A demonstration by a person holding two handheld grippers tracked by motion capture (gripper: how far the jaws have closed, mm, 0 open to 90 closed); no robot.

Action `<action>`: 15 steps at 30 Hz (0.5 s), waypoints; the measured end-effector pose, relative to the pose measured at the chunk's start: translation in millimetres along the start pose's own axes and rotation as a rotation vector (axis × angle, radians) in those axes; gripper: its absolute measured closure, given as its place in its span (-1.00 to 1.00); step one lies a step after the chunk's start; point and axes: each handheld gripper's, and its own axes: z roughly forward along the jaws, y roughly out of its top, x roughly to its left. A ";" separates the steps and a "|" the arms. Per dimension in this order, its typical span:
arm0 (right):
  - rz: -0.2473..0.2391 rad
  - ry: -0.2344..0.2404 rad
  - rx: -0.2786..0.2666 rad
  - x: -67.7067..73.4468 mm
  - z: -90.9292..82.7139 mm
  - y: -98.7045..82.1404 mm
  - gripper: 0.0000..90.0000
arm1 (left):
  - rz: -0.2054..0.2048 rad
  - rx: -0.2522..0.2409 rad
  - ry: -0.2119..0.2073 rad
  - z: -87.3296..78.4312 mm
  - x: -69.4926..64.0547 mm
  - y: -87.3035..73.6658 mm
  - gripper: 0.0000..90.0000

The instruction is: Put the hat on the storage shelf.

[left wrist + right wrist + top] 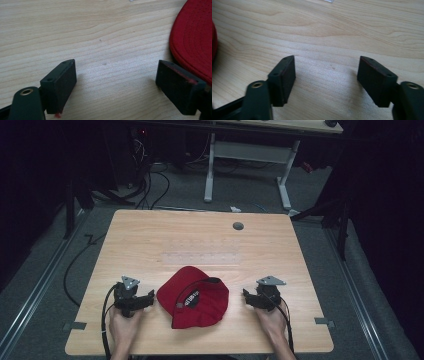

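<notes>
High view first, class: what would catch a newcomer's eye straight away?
A red cap lies on the near middle of the wooden table, bright against the pale wood. A hand-held left gripper and right gripper flank it, both with jaws open and holding nothing.

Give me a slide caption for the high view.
Red cap on the table between open left gripper and right gripper.
</notes>
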 end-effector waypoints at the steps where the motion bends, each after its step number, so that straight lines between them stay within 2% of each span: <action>1: -0.005 0.001 -0.001 -0.1 -0.7 -0.1 -0.16 | 0.000 0.000 0.000 0.0 0.0 0.0 -0.62; 3: -0.009 0.030 -0.002 -1.9 -3.4 -0.4 0.00 | 0.000 0.000 0.000 0.0 0.0 0.0 -0.62; 5: -0.009 0.044 -0.007 -2.7 -4.9 -0.5 0.03 | 0.000 0.001 -0.001 0.0 0.0 0.0 -0.62; 6: -0.010 0.055 -0.020 -3.0 -6.9 -0.4 0.05 | 0.000 0.001 -0.001 0.0 0.0 0.0 -0.62; 7: -0.011 0.080 -0.061 -2.8 -12.5 0.2 0.07 | 0.000 0.000 -0.001 0.0 0.0 0.0 -0.62; 9: -0.005 0.110 -0.103 -0.9 -18.3 1.0 0.06 | 0.000 0.001 -0.001 0.0 0.0 0.0 -0.62; 11: -0.008 0.145 -0.122 1.0 -22.5 3.7 0.03 | 0.000 0.001 -0.001 0.0 0.0 0.0 -0.62; 12: -0.008 0.145 -0.122 1.0 -22.5 3.7 0.03 | 0.001 0.001 -0.001 -0.1 0.0 0.0 -0.62; 15: -0.023 0.214 -0.152 5.9 -29.3 11.3 -0.03 | 0.001 0.001 -0.001 0.0 0.0 0.0 -0.62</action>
